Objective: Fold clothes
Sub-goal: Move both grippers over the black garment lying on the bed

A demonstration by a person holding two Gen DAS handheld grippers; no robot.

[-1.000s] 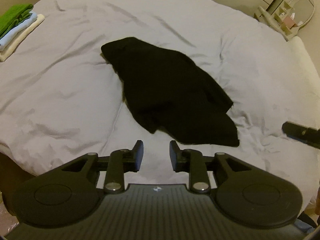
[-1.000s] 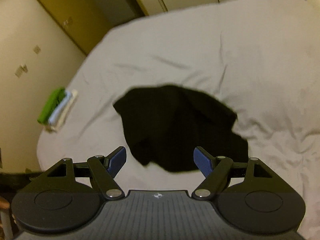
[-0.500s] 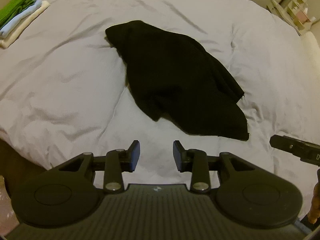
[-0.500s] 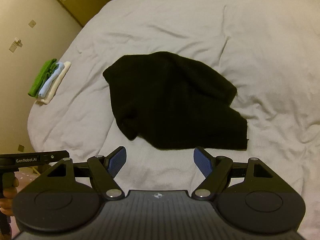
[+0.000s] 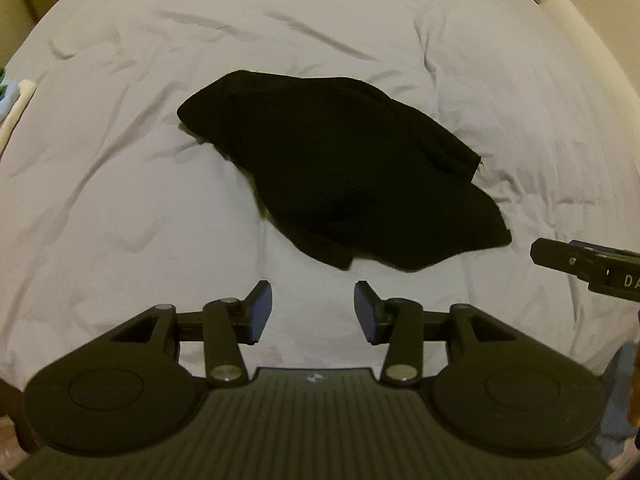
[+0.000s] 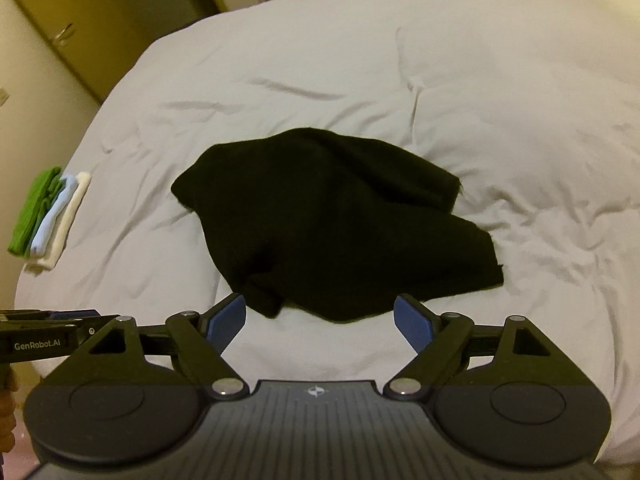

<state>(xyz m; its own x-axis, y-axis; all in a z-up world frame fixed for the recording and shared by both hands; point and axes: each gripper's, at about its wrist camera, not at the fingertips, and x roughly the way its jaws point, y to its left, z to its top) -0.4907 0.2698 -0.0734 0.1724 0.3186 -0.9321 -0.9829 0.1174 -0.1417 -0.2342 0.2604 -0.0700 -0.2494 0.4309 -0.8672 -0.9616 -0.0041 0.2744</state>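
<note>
The left tongs (image 5: 313, 308) hang with a moderate gap between the blue pads, empty, just short of the near hem of the black garment (image 5: 340, 168). The right tongs (image 6: 320, 320) are spread wider, also empty, their pad tips level with the garment's near edge, one tip just beside a rolled lobe of cloth; whether either tip brushes the fabric cannot be told. Both face the same near side of the cloth from the foot edge of the bed (image 6: 520, 100), side by side. The garment lies rumpled in a loose heap around the middle of the bed's pale duvet, with overlapping layers, a bulged near-left lobe and a flatter corner toward the right edge; what kind of garment it is cannot be told. At the bed's left edge sits a neat stack of folded clothes (image 6: 48, 216): green, light blue and white. My judgement is that this piece is the one in hand and the step is the reach for a grip on it. The next move calls for each pair of tongs to close on a separate point of the near hem, single layer if possible, so the cloth can be lifted and spread flat before any fold; dark cloth hides the edges.
</note>
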